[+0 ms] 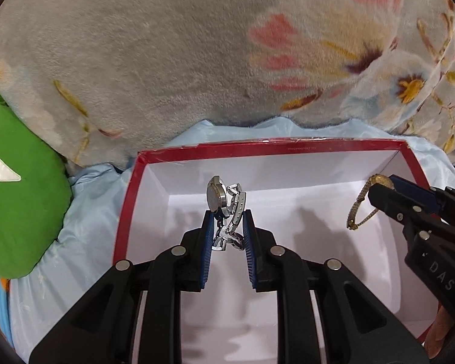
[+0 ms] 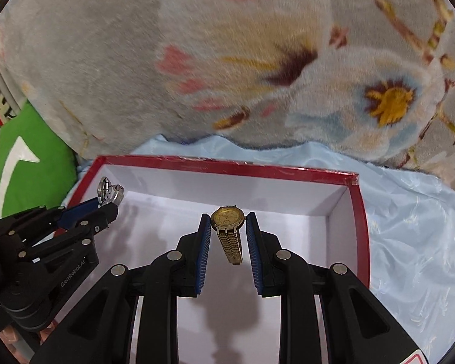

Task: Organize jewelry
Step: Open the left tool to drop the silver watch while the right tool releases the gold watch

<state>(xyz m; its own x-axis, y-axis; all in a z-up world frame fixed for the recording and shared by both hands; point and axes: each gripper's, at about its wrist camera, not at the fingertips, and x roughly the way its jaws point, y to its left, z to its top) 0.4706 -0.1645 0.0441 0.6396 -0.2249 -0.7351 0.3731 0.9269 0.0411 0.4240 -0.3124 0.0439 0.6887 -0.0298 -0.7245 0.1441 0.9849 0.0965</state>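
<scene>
Holding a watch apiece, both claws hang over the open red-rimmed box [image 1: 127, 200], whose white floor shows no other jewelry in either view. The left claw [image 1: 226, 217] is closed on the silver watch [image 1: 217, 195]: its blue pads [image 1: 207, 230] pinch the metal link bracelet low down, so the round case stands above the fingertips, edge-on to the camera, with the folded clasp links bunched between the pads. The right claw [image 2: 228, 221] is closed on the gold watch [image 2: 227, 217] at the sides of its case, dial facing the camera, and the gold bracelet dangles free below, clear of the box floor.

Both pieces look light but dense for their size, with polished, slippery metal. The bracelets are jointed, so they flop and swing instead of holding shape; a grip on the links alone, as on the silver one, probably lets the heavier case tip or twist. The case is the stiff part and the surer place to hold, though its crystal and crown are likely the fragile spots, so pressure belongs on the case flanks, not across the glass. A drop from this height onto cardboard seems harmless, yet lowering until the bracelet touches before letting go should keep each watch from rolling.

The box sits on pale blue satin fabric [image 2: 409, 212], with a floral fleece blanket [image 1: 197, 45] behind and a green cushion [image 1: 21, 182] at the left.
</scene>
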